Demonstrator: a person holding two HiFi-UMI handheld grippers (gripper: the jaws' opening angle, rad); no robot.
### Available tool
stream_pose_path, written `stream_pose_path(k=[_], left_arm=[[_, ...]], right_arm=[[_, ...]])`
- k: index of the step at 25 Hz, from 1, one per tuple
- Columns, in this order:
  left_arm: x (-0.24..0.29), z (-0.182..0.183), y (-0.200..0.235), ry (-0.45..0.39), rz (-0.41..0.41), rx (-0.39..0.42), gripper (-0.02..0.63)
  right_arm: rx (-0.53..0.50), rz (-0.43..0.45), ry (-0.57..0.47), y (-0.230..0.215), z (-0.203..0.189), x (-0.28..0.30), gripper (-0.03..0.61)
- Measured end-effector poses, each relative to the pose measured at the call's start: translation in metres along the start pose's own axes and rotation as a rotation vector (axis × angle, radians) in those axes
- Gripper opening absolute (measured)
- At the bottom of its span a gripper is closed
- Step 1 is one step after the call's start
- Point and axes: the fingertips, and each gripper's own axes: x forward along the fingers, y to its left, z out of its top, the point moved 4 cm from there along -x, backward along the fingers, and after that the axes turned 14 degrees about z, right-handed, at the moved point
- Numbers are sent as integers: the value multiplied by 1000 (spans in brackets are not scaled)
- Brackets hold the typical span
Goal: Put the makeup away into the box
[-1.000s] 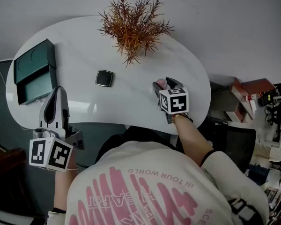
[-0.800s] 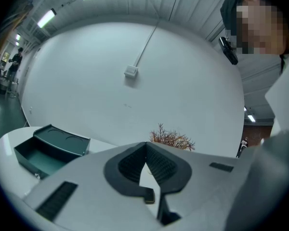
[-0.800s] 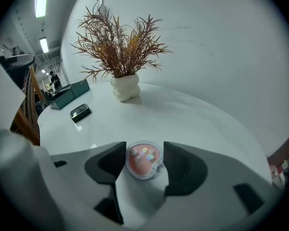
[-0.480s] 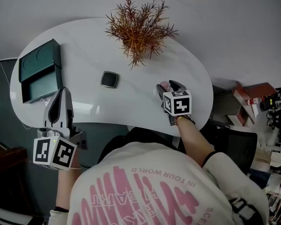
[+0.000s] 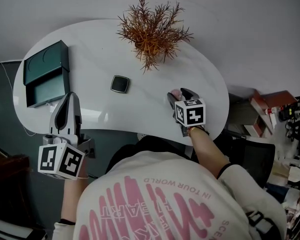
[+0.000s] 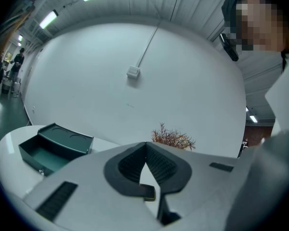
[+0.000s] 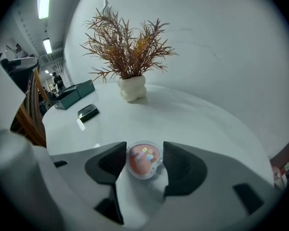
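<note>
— Right gripper [image 7: 144, 148]: what's in it?
— A round pink compact [image 7: 143, 160] lying on the white table [image 7: 197, 114]. The jaws are partly apart, with a pad against each side of its rim.
— And around it?
— Ahead and to the left, well apart, lies a black compact [image 7: 87, 112]. Past that, farther left, is the dark green box [image 7: 74, 94], lid up. Straight ahead stands a dried plant [image 7: 127, 52] in a white pot.
— And the left gripper [image 6: 145, 146]?
— Jaws together at the tips, nothing between them. The box sits ahead to its left.
</note>
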Motion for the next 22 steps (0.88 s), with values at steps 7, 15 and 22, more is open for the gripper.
stream_pose_path(k=[7, 15, 22], left_arm=[[-7, -1, 8, -12, 32, -9, 2], [-30, -1, 32, -29, 130, -24, 2], [-55, -6, 50, -45, 230, -38, 2]], right_arm=[[-44, 111, 4, 36, 12, 12, 239], [-143, 254, 19, 88, 33, 31, 239], [-229, 376, 21, 128, 52, 43, 239]])
